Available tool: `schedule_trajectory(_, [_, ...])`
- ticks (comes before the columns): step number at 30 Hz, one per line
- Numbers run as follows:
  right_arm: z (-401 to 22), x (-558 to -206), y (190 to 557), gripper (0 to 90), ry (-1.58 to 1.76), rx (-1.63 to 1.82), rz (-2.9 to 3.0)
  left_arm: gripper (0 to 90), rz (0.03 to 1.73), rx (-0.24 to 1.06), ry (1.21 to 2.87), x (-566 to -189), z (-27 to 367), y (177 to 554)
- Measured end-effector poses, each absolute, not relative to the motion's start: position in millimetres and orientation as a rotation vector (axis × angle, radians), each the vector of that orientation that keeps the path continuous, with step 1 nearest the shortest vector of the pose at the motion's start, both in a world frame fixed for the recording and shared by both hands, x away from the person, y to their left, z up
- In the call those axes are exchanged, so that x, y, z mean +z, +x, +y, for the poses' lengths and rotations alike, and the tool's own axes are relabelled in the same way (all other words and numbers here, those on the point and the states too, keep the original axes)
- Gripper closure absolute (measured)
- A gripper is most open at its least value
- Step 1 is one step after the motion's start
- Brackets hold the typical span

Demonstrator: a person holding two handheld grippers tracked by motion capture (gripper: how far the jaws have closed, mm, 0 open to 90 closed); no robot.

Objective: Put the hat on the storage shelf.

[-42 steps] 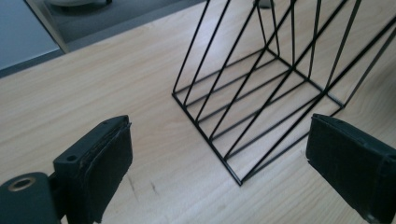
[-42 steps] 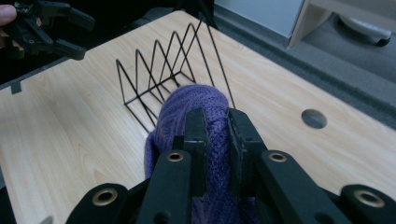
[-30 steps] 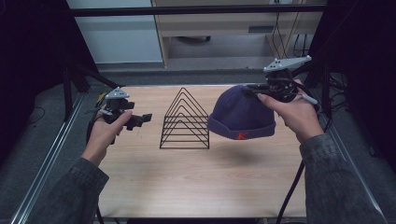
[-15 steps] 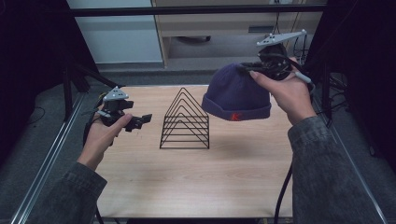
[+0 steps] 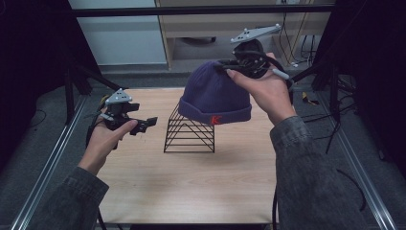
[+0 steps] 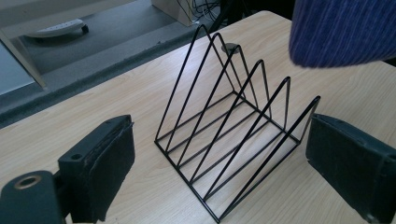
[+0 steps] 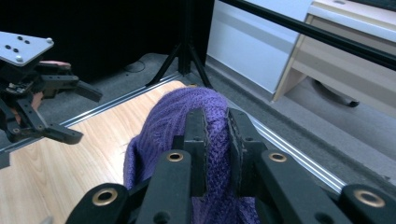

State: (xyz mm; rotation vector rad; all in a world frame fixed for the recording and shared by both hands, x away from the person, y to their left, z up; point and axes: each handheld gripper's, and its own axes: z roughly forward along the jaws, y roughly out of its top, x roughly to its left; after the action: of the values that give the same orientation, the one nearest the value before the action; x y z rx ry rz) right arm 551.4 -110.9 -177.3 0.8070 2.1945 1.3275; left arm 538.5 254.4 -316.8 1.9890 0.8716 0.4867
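— What is the right hand-held gripper doing?

— It pinches the crown of a purple knit beanie. The right gripper view shows the two black jaws drawn nearly together with a fold of the knit between them, a detail the high view hides behind the person's right hand.

— And where is the beanie?

— In the air, above the back of the black wire rack. The high view shows the brim with a red letter K hanging over the rack's rear triangles; whether it touches them cannot be told. The left gripper view catches a corner of the beanie above the far end of the rack.

— And the left hand-held gripper?

— Its jaws are spread wide and hold nothing. It hovers over the left part of the table, beside the rack and apart from it. The left gripper view shows the rack framed between the two pads, standing on the wooden table.
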Motion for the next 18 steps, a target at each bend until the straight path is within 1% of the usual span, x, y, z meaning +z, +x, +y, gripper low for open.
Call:
schedule_trajectory(10, [-84.9, -172.7, 555.1, 79.3, 0.772, 1.360, 2.190, 8.2, 0.818, 0.473, 1.999, -308.6, 243.1, 537.6])
schedule_trajectory(18, [-70.4, -173.4, 558.0, 79.2, 0.769, 1.375, 2.199, 7.7, 0.764, 0.445, 2.004, -301.1, 225.0, 538.9])
